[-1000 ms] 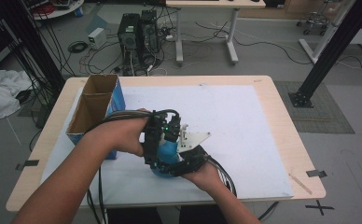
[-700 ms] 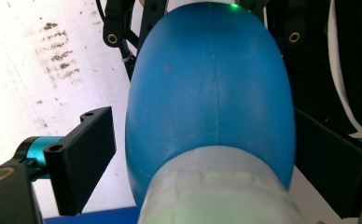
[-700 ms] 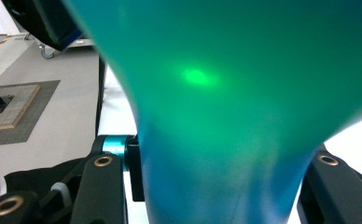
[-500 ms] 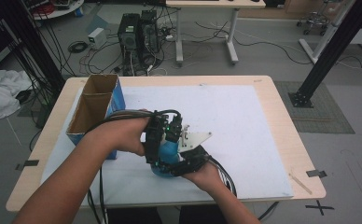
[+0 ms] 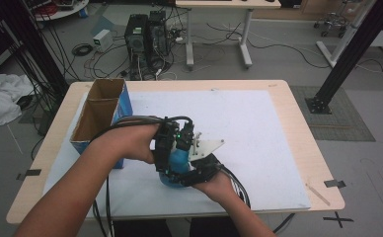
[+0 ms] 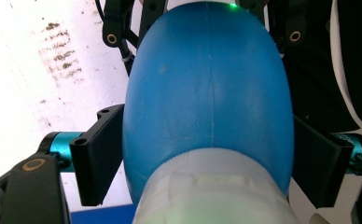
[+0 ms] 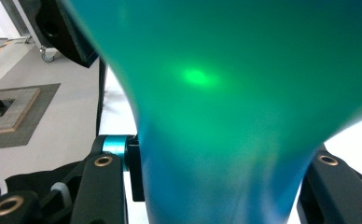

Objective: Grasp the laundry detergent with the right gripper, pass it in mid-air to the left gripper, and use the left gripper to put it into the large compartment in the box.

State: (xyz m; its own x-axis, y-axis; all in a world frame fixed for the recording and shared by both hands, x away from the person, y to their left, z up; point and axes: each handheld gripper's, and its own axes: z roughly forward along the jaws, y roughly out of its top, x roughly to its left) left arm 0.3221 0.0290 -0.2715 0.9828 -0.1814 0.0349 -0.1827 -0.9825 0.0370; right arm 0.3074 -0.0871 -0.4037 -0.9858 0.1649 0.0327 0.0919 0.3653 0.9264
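A blue rounded bottle (image 5: 176, 162) with a pale translucent end (image 6: 216, 191) is held above the white mat between both grippers. My left gripper (image 5: 169, 144) comes at it from the left. Its jaws have just been closing, and both pads (image 6: 100, 158) now press on the bottle's sides in the left gripper view. My right gripper (image 5: 199, 170) holds the bottle from the near right, shut on its narrower part (image 7: 221, 177), with black jaws on both sides of it in the right gripper view. The bottle's lower part is hidden by the hands in the high view.
An open cardboard box with a blue side (image 5: 98, 116) stands at the table's left, close to the left forearm. The white mat (image 5: 248, 123) covers most of the wooden table (image 5: 303, 148). Cables trail from both grippers toward the near edge.
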